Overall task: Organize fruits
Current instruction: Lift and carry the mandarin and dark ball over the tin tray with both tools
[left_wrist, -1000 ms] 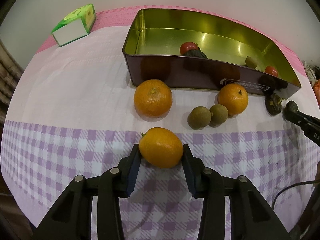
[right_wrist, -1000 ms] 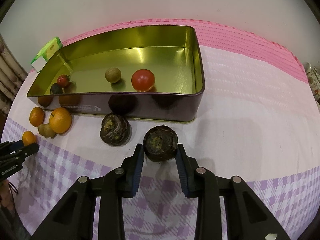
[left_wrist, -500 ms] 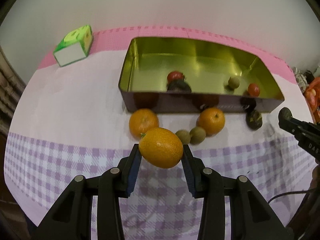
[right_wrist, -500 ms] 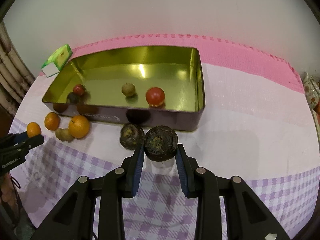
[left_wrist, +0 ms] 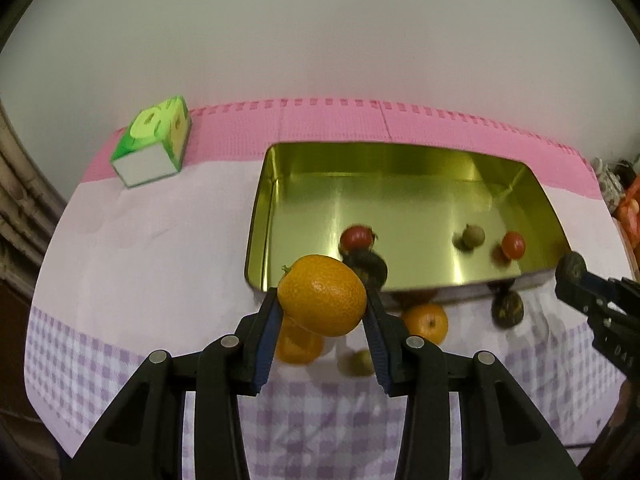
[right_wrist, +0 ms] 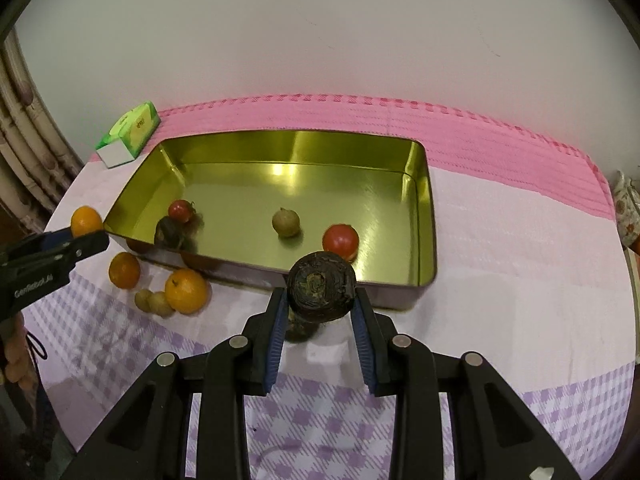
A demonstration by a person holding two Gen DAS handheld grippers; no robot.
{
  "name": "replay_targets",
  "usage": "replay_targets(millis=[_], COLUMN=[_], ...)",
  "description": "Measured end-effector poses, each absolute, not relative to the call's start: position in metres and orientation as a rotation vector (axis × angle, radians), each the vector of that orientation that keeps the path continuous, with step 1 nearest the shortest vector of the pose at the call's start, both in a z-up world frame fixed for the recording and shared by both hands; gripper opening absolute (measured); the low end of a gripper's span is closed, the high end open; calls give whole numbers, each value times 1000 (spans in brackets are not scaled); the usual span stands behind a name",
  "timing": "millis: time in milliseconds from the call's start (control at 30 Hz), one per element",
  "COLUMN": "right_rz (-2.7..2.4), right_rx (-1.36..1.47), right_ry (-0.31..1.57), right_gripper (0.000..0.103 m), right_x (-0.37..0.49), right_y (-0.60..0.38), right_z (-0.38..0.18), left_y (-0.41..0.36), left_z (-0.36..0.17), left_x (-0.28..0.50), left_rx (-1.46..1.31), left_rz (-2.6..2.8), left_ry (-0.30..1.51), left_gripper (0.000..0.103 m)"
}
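Now | left gripper (left_wrist: pixel 322 312) clenches glossy orange mandarin (left_wrist: pixel 322 301) | right gripper (right_wrist: pixel 320 312) clenches dark wrinkled fruit (right_wrist: pixel 322 285)

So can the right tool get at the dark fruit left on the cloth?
Probably not yet: the right tool is shut on another dark fruit. The dark fruit on the cloth lies in the open before the tin.
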State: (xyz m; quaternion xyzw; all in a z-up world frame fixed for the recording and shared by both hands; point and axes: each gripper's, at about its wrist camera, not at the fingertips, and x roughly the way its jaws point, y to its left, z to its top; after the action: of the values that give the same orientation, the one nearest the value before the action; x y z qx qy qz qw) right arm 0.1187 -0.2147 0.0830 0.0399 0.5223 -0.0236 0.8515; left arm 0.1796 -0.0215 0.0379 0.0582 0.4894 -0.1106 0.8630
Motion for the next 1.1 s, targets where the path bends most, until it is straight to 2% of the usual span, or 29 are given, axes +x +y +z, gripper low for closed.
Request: replay_targets(millis=[1100], right_rz=[2], right_rx=[71], right_ry=[1190], right_gripper=[30], right_x=[187], right_y=[-200], right_z=[40], left_y=[-41], left_z=[-6], left_x=[240], left_rx=[149], left_rz=[-213], left_ry=[1107], left_gripper=[42])
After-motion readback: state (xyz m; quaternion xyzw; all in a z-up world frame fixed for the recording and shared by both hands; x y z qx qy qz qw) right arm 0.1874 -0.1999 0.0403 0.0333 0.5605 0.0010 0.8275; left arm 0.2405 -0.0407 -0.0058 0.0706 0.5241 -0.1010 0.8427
